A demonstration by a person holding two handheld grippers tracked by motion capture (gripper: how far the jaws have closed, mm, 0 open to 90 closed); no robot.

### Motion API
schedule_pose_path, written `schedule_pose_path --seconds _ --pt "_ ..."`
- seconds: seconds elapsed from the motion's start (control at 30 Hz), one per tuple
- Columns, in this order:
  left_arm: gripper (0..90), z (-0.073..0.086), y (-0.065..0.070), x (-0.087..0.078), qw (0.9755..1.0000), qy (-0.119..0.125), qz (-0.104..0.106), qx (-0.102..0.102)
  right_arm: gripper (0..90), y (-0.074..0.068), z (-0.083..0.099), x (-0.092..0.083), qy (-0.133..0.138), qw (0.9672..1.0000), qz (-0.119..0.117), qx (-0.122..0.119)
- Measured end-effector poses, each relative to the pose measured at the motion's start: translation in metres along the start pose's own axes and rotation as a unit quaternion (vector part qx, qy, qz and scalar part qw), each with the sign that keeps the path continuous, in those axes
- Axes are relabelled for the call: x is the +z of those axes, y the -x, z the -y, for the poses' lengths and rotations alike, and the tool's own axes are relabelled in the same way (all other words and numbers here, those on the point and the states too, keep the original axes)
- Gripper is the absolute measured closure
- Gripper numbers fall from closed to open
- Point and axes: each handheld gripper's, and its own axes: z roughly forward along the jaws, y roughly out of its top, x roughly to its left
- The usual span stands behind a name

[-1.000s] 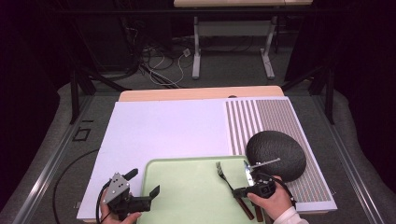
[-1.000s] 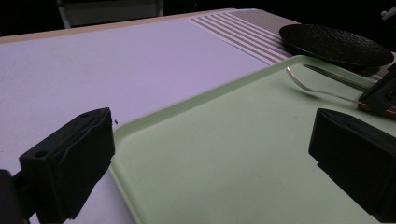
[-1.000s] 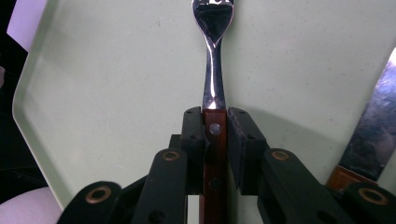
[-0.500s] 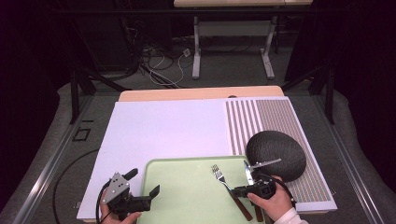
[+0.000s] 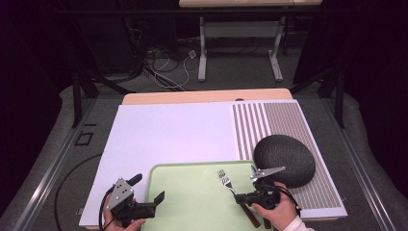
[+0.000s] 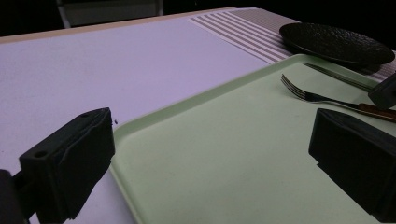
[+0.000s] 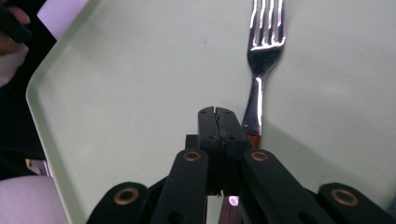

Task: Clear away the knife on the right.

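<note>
The silver metal fork with a brown wooden handle (image 5: pixel 231 185) lies flat on the pale green plastic tray (image 5: pixel 192 202), in the tray's right half, its 4 tines pointing away from the person and slightly left, its handle running back towards the tray's near right corner. In the right gripper view the fork (image 7: pixel 261 60) lies just to the right of the jaw tips, the join of metal and wood level with them.

The right gripper (image 5: pixel 242 197) sits low over the fork's handle. Its jaws have just been closing and now meet pad to pad with nothing between them; the right gripper view shows the fork beside them, not in them (image 7: pixel 217 119). The person's right hand (image 5: pixel 276 211) holds this gripper at the tray's near right edge.

The left gripper (image 5: pixel 159 198) hovers at the tray's near left corner with its jaws spread wide and empty; in the left gripper view (image 6: pixel 210 154) bare tray surface lies between the 2 black jaws.

A round, dark textured plate (image 5: pixel 285 159) rests just right of the tray, on the grey-and-white striped mat (image 5: pixel 269 122). The tray and mat lie on a white board (image 5: pixel 168 130) covering the table.
</note>
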Motion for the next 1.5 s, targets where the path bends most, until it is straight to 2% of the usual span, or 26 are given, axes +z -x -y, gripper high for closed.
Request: schedule_pose_path --seconds 0.1,0.17,0.23,0.27,0.3,0.33,0.4,0.47,0.57,0.6,0.67,0.7,0.73,0.77,0.87,0.9,1.1,1.13,1.5 --pt "0.7 0.0 0.0 0.0 1.0 -0.003 0.002 0.0 90.0 -0.003 0.0 0.007 -0.005 0.9998 0.005 -0.018" --pt "0.7 0.0 0.0 0.001 1.0 -0.004 0.001 -0.001 90.0 -0.004 0.001 0.011 0.003 0.9997 0.013 -0.022" --pt "0.7 0.0 0.0 0.001 1.0 -0.004 0.002 -0.002 90.0 -0.004 0.001 0.013 -0.003 0.9996 0.013 -0.023" --pt "0.7 0.0 0.0 0.001 1.0 -0.004 0.002 -0.002 90.0 -0.003 0.002 0.016 0.009 0.9997 0.012 -0.02" --pt "0.7 0.0 0.0 0.001 1.0 -0.004 0.001 0.001 90.0 -0.002 0.001 0.015 -0.009 0.9996 0.016 -0.023" --pt "0.7 0.0 0.0 0.001 1.0 -0.004 0.002 -0.001 90.0 -0.002 0.002 0.016 -0.002 0.9997 0.017 -0.02" --pt "0.7 0.0 0.0 0.001 1.0 -0.004 0.002 -0.001 90.0 0.0 0.002 0.016 -0.008 0.9996 0.02 -0.02" --pt "0.7 0.0 0.0 0.0 1.0 -0.003 0.002 -0.002 90.0 0.001 0.002 0.016 -0.012 0.9997 0.018 -0.008" --pt "0.7 0.0 0.0 0.0 1.0 -0.003 0.002 -0.001 90.0 0.005 0.002 0.016 -0.012 0.9996 0.02 -0.014" --pt "0.7 0.0 0.0 0.0 1.0 -0.003 0.002 -0.001 90.0 0.004 0.002 0.016 -0.005 0.9998 0.022 -0.003" --pt "0.7 0.0 0.0 0.001 1.0 -0.003 0.002 -0.002 90.0 0.006 0.001 0.014 -0.013 0.9996 0.023 0.002" --pt "0.7 0.0 0.0 0.0 1.0 -0.003 0.002 -0.002 90.0 0.007 0.002 0.015 0.006 0.9997 0.023 0.003" --pt "0.7 0.0 0.0 0.0 1.0 -0.003 0.002 -0.003 90.0 0.008 0.001 0.014 -0.005 0.9996 0.026 0.006" --pt "0.7 0.0 0.0 0.0 1.0 -0.003 0.002 -0.003 90.0 0.01 0.002 0.014 0.008 0.9996 0.026 0.005" --pt "0.7 0.0 0.0 0.0 1.0 -0.002 0.002 -0.003 90.0 0.012 0.001 0.011 0.002 0.9993 0.032 0.018" --pt "0.7 0.0 0.0 0.0 1.0 -0.002 0.002 -0.003 90.0 0.013 0.002 0.012 0.01 0.9993 0.031 0.018" --pt "0.7 0.0 0.0 0.0 1.0 -0.002 0.002 -0.004 90.0 0.018 0.002 0.007 0.018 0.9985 0.039 0.033" --pt "0.7 0.0 0.0 0.0 1.0 -0.002 0.002 -0.004 90.0 0.019 0.001 0.006 0.012 0.9985 0.043 0.032" --pt "0.7 0.0 -0.001 0.0 1.0 -0.001 0.001 -0.004 90.0 0.026 0.002 0.001 0.018 0.9976 0.051 0.044"
